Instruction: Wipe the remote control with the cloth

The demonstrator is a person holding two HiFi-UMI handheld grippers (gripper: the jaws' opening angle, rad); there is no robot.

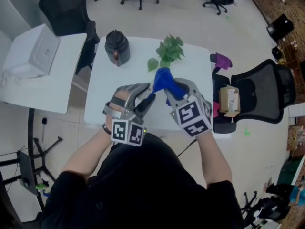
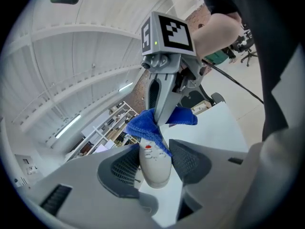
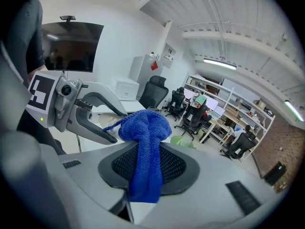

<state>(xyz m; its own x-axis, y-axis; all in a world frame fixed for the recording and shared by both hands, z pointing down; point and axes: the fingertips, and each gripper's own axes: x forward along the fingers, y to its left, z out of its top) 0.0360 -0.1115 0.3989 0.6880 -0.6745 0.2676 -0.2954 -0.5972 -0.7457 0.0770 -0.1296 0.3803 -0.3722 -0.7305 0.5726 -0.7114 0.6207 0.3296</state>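
The left claw (image 2: 156, 170) is clamped on the remote control (image 2: 152, 152). Its two dark pads press the sides of the pale body at the near end, and the end with the red button points away toward the other claw. The right claw (image 3: 147, 165) is closed on the blue cloth (image 3: 145, 128): a strand is pinched between its jaws, and a bunched knob sticks out past the tips. The left gripper view shows that knob lying over the far end of the remote, touching its button face. Both claws hang in the air in front of the person, above the near part of the white counter (image 1: 102, 92). A dark kettle (image 1: 116, 46) and a leafy plant (image 1: 169, 51) stand toward the far side of the counter, well apart from the work. The wiping step looks to be in hand, with cloth and remote in contact, but only the far end is covered. The next move seems to call for drawing the bunch along the face and edges under light pressure while the left claw holds the remote steady. After that, the remote would need rolling to present its back, and the stretch under the pads probably needs a regrip.
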